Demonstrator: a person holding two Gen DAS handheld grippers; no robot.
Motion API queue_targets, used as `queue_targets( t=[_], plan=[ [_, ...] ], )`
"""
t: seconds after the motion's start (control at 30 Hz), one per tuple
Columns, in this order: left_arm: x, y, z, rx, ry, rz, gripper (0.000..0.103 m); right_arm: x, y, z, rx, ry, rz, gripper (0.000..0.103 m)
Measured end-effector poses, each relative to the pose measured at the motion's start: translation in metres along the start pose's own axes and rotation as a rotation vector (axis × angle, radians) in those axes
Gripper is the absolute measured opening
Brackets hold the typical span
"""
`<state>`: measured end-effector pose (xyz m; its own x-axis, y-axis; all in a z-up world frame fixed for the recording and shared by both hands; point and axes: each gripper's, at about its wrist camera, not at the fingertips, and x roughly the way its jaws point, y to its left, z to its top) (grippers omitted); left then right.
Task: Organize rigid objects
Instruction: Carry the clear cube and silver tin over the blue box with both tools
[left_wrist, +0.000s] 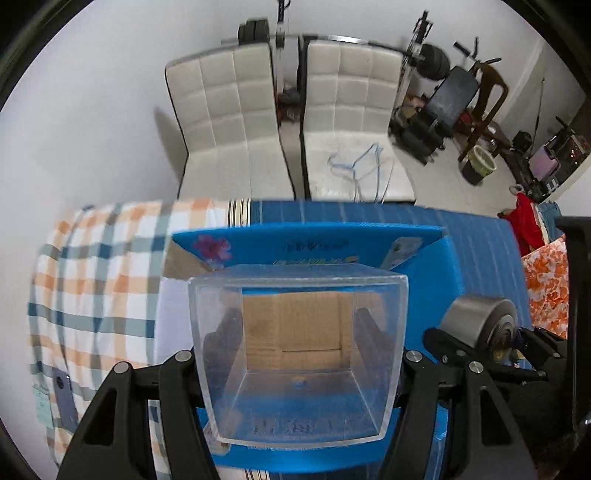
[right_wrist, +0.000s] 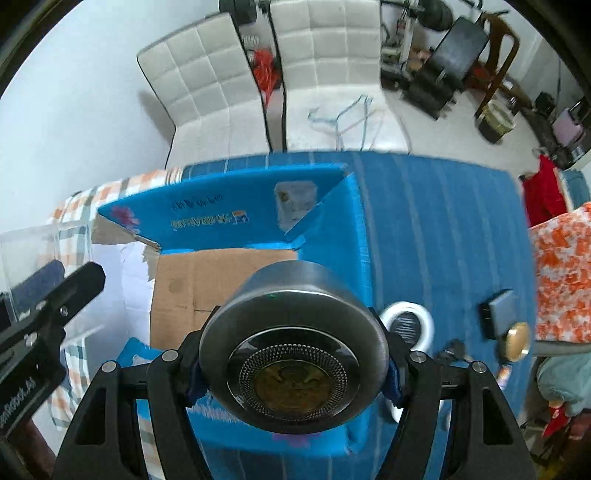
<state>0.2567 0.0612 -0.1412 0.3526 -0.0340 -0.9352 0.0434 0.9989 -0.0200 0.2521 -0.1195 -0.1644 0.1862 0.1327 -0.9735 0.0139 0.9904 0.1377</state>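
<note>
Left gripper (left_wrist: 297, 363) clamping clear plastic box (left_wrist: 297, 350), right gripper (right_wrist: 293, 367) clamping round metal speaker (right_wrist: 291, 354), jaws pressing both sides, both hanging over open blue carton (right_wrist: 229, 214). Printing on carton flap showing inverted, blurred, unreadable. Lying beside carton on blue-striped desk (right_wrist: 443, 221): white ring (right_wrist: 406, 325), grey block (right_wrist: 498, 314), partly cut off.

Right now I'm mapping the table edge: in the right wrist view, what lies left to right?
Left gripper → open blue box → metal can → white tape ring → grey case → orange-patterned cloth.
</note>
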Motion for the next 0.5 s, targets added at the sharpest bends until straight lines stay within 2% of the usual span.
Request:
queue_targets(
  t=[0.2, 0.27, 0.5],
  plan=[
    [0.048, 0.017, 0.003, -0.03, 0.08, -0.002, 0.062, 0.075, 0.013, 0.022, -0.004, 0.097, 0.0, 0.073],
    [0.062, 0.02, 0.002, -0.036, 0.1, 0.002, 0.062, 0.091, 0.022, 0.028, -0.039, 0.09, -0.05, 0.073],
    [0.096, 0.029, -0.002, -0.08, 0.172, -0.016, 0.062, 0.133, 0.036, 0.042, -0.054, 0.151, -0.055, 0.073]
  ],
)
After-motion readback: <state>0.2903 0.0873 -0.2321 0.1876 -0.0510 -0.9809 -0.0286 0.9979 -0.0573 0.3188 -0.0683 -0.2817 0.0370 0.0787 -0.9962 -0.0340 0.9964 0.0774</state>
